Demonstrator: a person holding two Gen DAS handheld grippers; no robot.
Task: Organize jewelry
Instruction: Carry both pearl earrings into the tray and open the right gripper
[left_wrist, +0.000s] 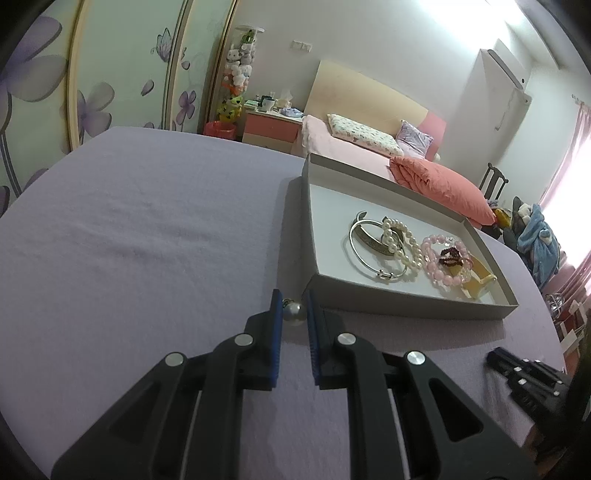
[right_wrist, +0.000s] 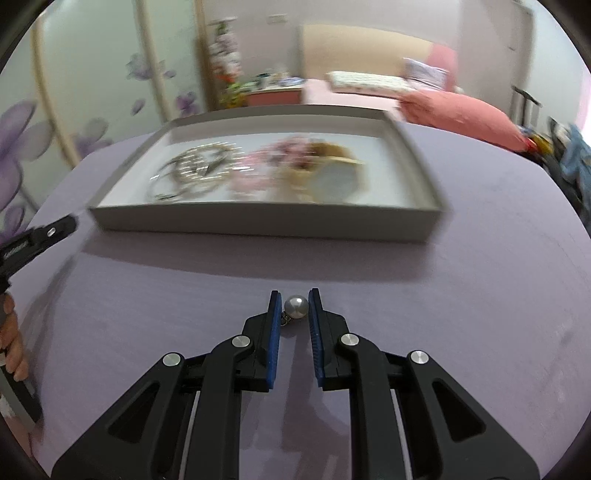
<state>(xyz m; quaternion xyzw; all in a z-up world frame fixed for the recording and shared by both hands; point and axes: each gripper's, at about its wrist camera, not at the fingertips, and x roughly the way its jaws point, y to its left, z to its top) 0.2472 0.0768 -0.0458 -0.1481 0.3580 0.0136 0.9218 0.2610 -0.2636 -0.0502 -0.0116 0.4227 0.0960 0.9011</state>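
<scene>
Pearl earrings, round and glossy grey-white on short metal links: one (left_wrist: 294, 313) sits clamped between the blue ribbed pads of my left hand-held gripper (left_wrist: 293, 308), the other (right_wrist: 295, 307) between the pads of my right hand-held gripper (right_wrist: 295, 306), both above the lilac cloth surface (left_wrist: 147, 240). Nearby, a shallow grey cardboard box (left_wrist: 406, 308) holds a silver bangle (left_wrist: 376, 251), a pearl strand (left_wrist: 402, 240) and a pink bead bracelet (left_wrist: 443, 262).
</scene>
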